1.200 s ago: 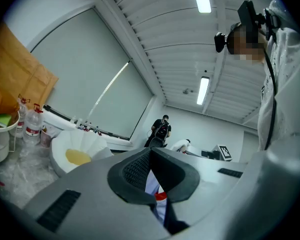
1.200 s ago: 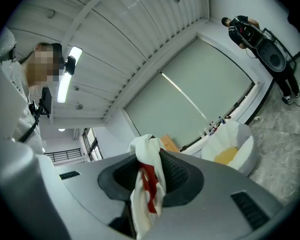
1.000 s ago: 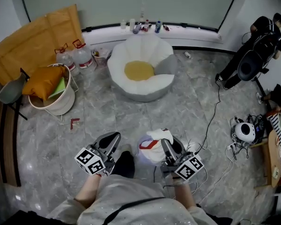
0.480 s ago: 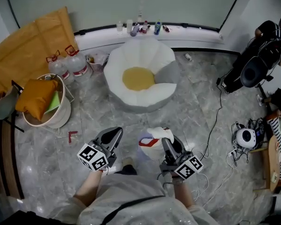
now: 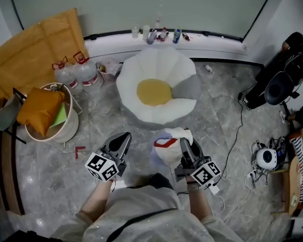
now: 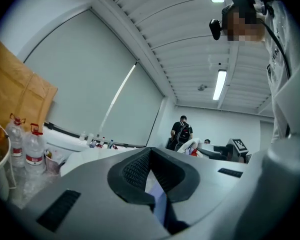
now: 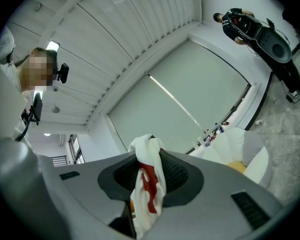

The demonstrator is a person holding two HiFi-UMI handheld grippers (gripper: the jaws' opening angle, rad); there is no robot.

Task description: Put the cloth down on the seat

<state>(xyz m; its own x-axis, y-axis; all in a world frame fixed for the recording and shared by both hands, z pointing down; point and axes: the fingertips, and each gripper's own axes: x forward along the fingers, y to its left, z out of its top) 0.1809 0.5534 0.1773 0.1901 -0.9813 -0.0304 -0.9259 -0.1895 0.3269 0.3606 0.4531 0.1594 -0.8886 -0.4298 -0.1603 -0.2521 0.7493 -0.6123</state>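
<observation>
Right gripper view: cloth (image 7: 150, 196) pinched inside right claw (image 7: 149, 156).

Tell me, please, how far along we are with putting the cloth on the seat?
Done: the cloth is picked up, pinched in the right tool. In hand: it hangs over the floor, short of the white flower-shaped seat. Left: reach the seat, lay the cloth on it and let go. The left tool holds nothing.
</observation>
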